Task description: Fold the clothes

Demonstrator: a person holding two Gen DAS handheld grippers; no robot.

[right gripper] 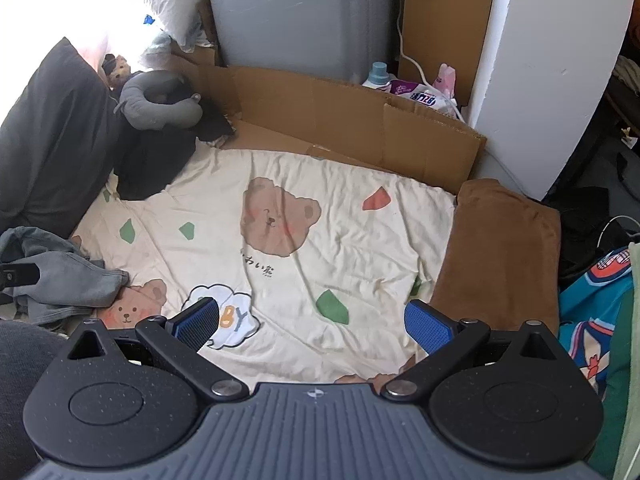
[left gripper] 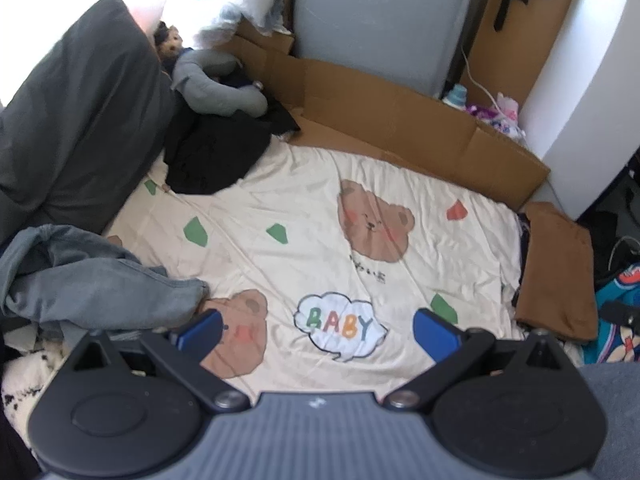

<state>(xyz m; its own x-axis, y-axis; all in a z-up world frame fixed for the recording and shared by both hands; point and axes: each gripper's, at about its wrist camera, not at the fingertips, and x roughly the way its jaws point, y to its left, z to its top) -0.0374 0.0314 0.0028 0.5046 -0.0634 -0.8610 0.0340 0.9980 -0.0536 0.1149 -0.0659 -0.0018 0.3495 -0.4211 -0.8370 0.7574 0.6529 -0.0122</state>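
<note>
Crumpled grey garment (left gripper: 92, 280) left; folded brown garment (left gripper: 556, 272) right.

Black claw (left gripper: 318, 330) arms carry ribbed blue pads (right gripper: 426, 326).

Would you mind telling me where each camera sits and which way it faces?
Left wrist: on the left hand-held gripper, above the bed's near left, facing the bear sheet and grey clothes; open blue fingers show.
Right wrist: on the right hand-held gripper, further right, near the folded brown garment; open fingers show.
Shared: sheet, cardboard, both garments.
</note>
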